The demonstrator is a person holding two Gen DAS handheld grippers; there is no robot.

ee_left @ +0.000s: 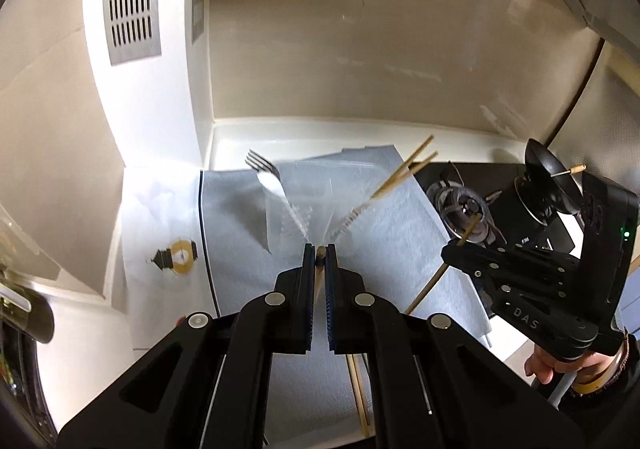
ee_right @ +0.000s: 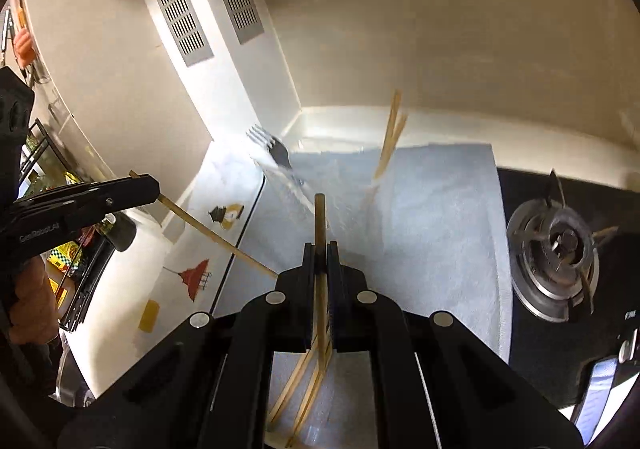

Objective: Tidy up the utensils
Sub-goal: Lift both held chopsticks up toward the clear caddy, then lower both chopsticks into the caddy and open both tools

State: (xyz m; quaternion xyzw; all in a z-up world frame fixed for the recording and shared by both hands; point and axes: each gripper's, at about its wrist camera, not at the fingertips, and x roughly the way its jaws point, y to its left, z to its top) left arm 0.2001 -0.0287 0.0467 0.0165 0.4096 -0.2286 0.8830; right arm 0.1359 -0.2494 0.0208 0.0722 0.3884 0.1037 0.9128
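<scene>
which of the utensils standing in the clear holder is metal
The silver metal fork, tines up on the left side of the clear plastic holder; the others are thin wooden chopsticks leaning right.

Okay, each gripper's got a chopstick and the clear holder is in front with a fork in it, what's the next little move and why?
Probably carry the right gripper forward over the clear holder and lower its chopstick beside the chopsticks already standing there. Both grippers are shut on single chopsticks, the fork and others are already in, and more lie on the towel.

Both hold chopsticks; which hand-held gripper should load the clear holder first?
Probably left: the left hand-held gripper and its chopstick sit right before the clear holder; the right hand-held gripper hangs aside, toward the stove burner.
</scene>
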